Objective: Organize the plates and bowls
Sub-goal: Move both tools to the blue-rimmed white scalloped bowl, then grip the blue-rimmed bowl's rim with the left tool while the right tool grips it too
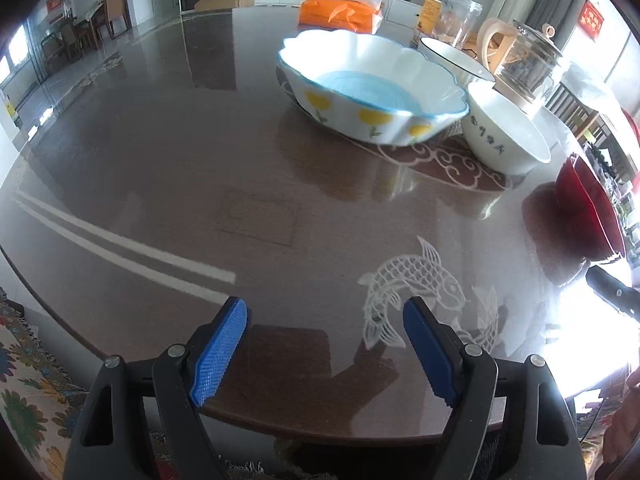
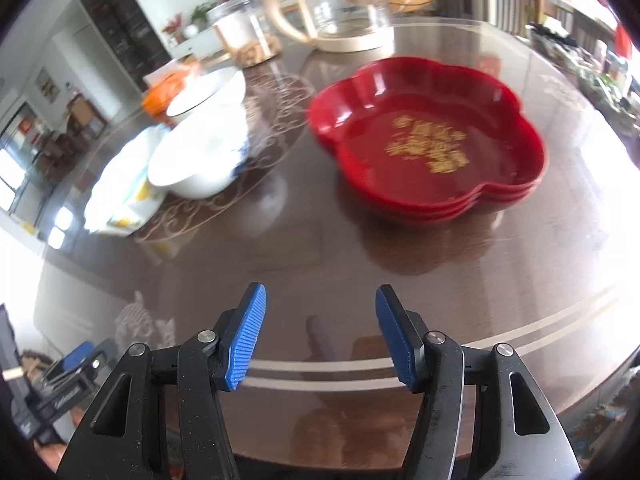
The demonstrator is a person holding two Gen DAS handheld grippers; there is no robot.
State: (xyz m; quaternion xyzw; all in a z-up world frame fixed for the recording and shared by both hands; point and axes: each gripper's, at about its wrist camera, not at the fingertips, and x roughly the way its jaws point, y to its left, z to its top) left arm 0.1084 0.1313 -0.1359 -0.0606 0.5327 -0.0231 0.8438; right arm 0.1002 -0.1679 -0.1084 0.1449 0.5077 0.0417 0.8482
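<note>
Left hand-held gripper (image 1: 324, 316) hovers over dark glossy bench (image 1: 160, 184), blue pads apart, nothing between. Right hand-held gripper (image 2: 320, 304) likewise spread and empty. Scalloped flower bowl (image 1: 372, 84) sits mid-bench, white bowl (image 1: 504, 136) just beside it, second white bowl (image 1: 452, 56) behind. Stacked red plates (image 2: 428, 140) rest well apart from white bowl, ahead of right hand-held gripper. Glass kettle (image 1: 528, 64) stands behind bowls.

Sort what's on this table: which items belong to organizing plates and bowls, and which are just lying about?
Job:
flower-rimmed bowl
white bowl with writing
dark-rimmed white bowl
red plates, stacked

Lying about:
glass kettle
clear jar
orange tissue pack
</note>
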